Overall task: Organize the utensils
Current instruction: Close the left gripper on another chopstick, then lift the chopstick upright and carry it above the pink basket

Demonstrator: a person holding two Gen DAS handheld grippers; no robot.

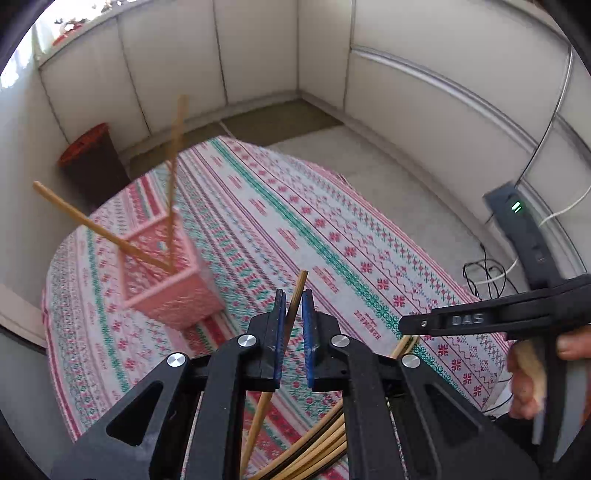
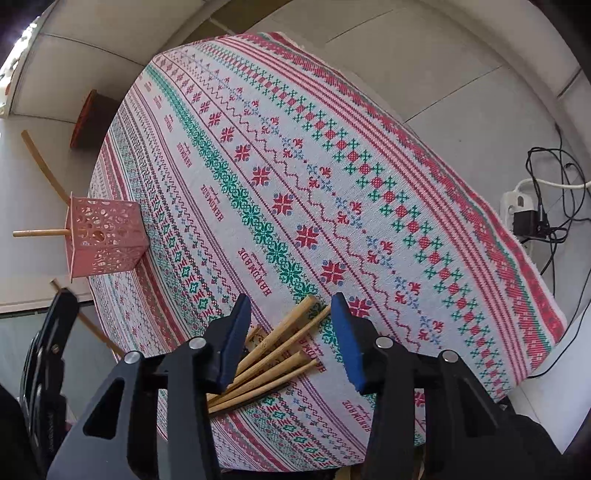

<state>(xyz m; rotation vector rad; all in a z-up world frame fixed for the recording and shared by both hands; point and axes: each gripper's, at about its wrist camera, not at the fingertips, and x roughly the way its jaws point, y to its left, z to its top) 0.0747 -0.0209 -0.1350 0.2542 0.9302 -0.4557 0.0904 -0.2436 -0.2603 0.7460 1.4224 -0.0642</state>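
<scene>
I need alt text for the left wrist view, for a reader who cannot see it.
The left gripper is shut on one chopstick above a patterned tablecloth. A pink holder to the left has two chopsticks in it. The right gripper's side is at the right edge.

A: Both views are bright with even daylight. The strongest light comes from the upper left corner, where the window area [image 1: 55,26] is blown out to white.

B: Any shadows?

A: Soft ones only. The pink holder [image 1: 166,266] casts almost none in the left wrist view, but it is smeared with motion blur, and so are the 2 chopsticks [image 1: 173,184] standing in it.

B: And the right wrist view?

A: Sharper; the tablecloth [image 2: 295,184] weave reads clearly. Fisheye bending curves the walls, and dark vignetting rims each frame's corners.
</scene>
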